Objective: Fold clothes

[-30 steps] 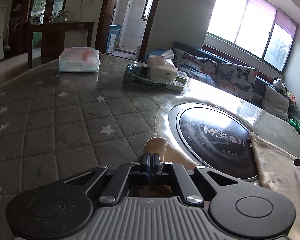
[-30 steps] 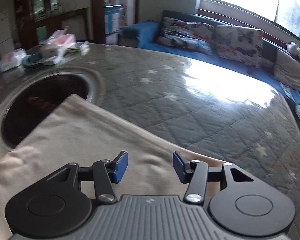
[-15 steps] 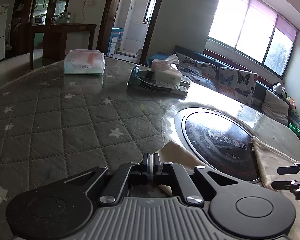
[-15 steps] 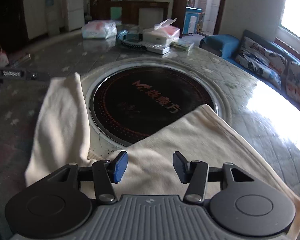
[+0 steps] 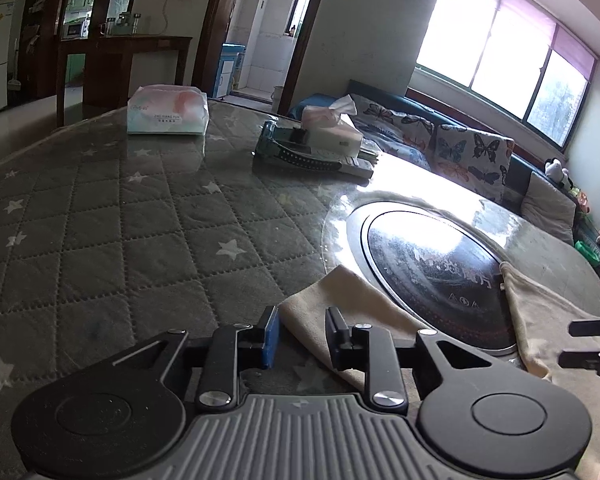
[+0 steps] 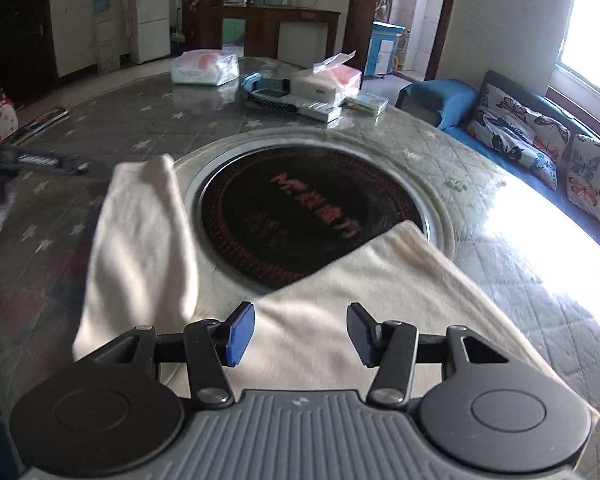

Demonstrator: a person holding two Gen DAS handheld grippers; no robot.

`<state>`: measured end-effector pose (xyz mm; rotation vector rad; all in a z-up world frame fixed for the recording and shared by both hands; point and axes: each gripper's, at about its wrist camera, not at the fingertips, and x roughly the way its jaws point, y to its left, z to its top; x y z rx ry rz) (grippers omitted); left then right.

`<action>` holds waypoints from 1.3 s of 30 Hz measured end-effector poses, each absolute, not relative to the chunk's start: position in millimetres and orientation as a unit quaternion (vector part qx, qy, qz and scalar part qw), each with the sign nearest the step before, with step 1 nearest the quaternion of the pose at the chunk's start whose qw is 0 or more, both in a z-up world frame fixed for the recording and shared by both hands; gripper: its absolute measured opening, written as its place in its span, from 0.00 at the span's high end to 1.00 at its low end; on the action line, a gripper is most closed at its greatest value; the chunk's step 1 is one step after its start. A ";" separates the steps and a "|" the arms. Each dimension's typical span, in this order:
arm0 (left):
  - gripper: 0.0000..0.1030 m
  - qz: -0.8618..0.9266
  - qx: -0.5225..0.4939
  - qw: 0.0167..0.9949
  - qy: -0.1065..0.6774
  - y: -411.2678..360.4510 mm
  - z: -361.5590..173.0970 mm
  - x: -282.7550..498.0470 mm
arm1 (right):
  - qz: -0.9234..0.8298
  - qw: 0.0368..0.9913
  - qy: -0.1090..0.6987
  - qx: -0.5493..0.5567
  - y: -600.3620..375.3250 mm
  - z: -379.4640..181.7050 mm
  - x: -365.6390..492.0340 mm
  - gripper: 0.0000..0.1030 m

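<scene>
The left claw (image 5: 302, 334) has just been opening: its jaws stand a little apart with the tip of a cream cloth (image 5: 342, 308) lying between them, the pads not pressing on it, so the cloth is released. The right claw (image 6: 302, 334) is also released, jaws wider, hovering over the broad part of the cloth (image 6: 340, 312) at the bottom centre of its own frame.

The left view shows only two separate strips of the cloth: the tip at lower centre and another edge at lower right, beside the right claw's black fingers (image 5: 592, 340) at the right border. The right view shows how these join: one long flap runs up the left of the frame, the main body spreads to the lower right, and both overlap the rim of the round black hob (image 6: 312, 216) set in the table (image 6: 500, 280). The left claw appears there only as a blurred dark bar at the left edge.

Both views show a tissue pack (image 5: 167, 110) and a tissue box (image 5: 332, 128) on the table's far side. A sofa (image 5: 476, 152) with butterfly cushions stands beyond the table.
</scene>
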<state>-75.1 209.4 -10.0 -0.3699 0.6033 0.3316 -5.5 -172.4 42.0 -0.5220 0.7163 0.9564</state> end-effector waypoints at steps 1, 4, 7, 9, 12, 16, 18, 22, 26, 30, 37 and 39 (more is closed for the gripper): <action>0.76 0.162 -0.178 0.925 0.296 208.2 -11.4 -72.8 | 0.445 0.794 0.331 -0.250 -174.3 41.8 -10.4 0.50; 0.91 0.162 -0.171 0.925 0.298 206.1 -15.4 -68.5 | 0.442 0.794 0.324 -0.263 -177.8 40.1 -21.8 0.50; 0.98 0.166 -0.169 0.927 0.289 205.5 -16.3 -69.0 | 0.439 0.800 0.320 -0.256 -176.2 38.3 -23.0 0.50; 1.00 0.170 -0.174 0.928 0.280 206.8 -13.1 -71.4 | 0.436 0.803 0.322 -0.247 -171.5 34.3 -21.9 0.50; 1.00 0.176 -0.178 0.932 0.262 209.4 -3.4 -77.3 | 0.441 0.796 0.330 -0.251 -162.9 25.1 -21.4 0.50; 1.00 0.173 -0.178 0.941 0.231 211.0 17.4 -87.0 | 0.441 0.797 0.320 -0.262 -159.9 23.4 -26.8 0.50; 1.00 0.163 -0.174 0.946 0.221 208.3 28.4 -89.6 | 0.440 0.800 0.318 -0.255 -164.3 27.5 -27.3 0.50; 0.97 0.161 -0.154 0.943 0.246 200.4 26.4 -85.8 | 0.433 0.806 0.313 -0.253 -180.2 39.5 -32.5 0.50; 0.94 0.186 -0.140 0.933 0.274 196.2 9.1 -79.9 | 0.437 0.804 0.314 -0.253 -194.6 45.1 -42.5 0.50; 0.70 0.200 -0.135 0.926 0.290 194.2 -2.7 -71.9 | 0.444 0.798 0.318 -0.253 -207.1 46.3 -55.2 0.49; 0.65 0.206 -0.140 0.919 0.307 195.6 -14.1 -60.5 | 0.448 0.787 0.333 -0.265 -222.4 34.3 -77.8 0.48; 0.65 0.206 -0.149 0.916 0.309 197.8 -17.1 -58.6 | 0.445 0.787 0.338 -0.262 -226.7 31.0 -81.1 0.48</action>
